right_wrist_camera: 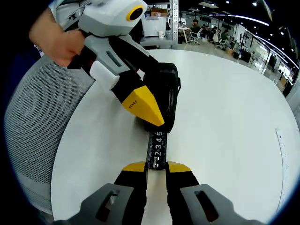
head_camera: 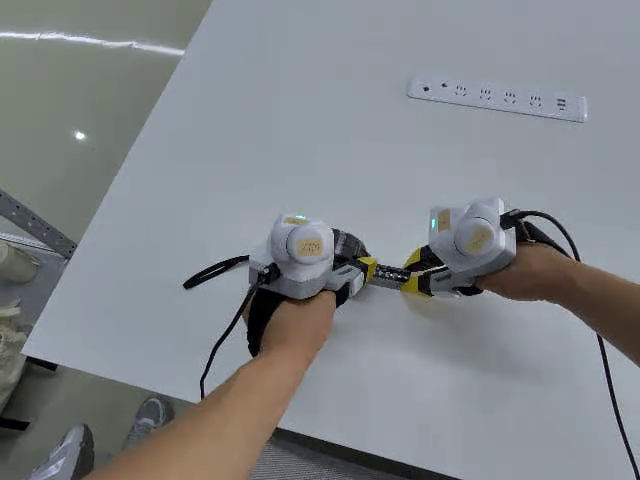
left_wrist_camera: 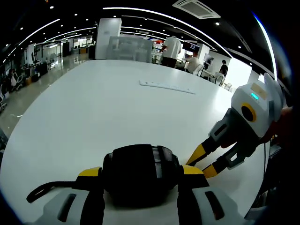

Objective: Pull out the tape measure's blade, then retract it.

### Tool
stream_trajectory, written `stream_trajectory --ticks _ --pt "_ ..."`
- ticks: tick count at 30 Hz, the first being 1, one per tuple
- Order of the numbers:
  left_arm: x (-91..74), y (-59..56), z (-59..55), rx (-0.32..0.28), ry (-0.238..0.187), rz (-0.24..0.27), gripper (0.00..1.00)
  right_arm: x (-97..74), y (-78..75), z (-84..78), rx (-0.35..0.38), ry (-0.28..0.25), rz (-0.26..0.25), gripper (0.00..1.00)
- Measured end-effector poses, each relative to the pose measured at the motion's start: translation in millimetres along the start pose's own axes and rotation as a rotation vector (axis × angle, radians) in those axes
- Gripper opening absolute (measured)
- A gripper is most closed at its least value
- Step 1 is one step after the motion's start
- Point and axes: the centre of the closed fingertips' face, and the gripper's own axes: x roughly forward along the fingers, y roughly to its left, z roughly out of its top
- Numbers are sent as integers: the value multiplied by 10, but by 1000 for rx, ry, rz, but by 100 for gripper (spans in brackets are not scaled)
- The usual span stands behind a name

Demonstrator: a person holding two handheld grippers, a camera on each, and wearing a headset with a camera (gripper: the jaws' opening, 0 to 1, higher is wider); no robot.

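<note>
The left gripper [left_wrist_camera: 140, 171] is clamped on the tape measure [left_wrist_camera: 140, 180] body. The right gripper [right_wrist_camera: 156, 167] pinches its short blade [right_wrist_camera: 157, 149], which runs from 9 towards 3 o'clock in the head view, low over the white table [head_camera: 330, 110].

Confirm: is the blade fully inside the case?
No, a short numbered stretch of blade runs from the case to the right tongs.
</note>
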Motion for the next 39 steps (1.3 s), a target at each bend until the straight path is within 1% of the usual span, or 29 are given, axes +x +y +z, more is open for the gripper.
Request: stream_trajectory --ticks 26,39 --pt "-1 -2 -2 0 7 -11 59 168 -36 196 -16 -32 -4 11" --pt "3 -1 0 -1 9 -13 59 221 -45 270 -17 -42 -12 11"
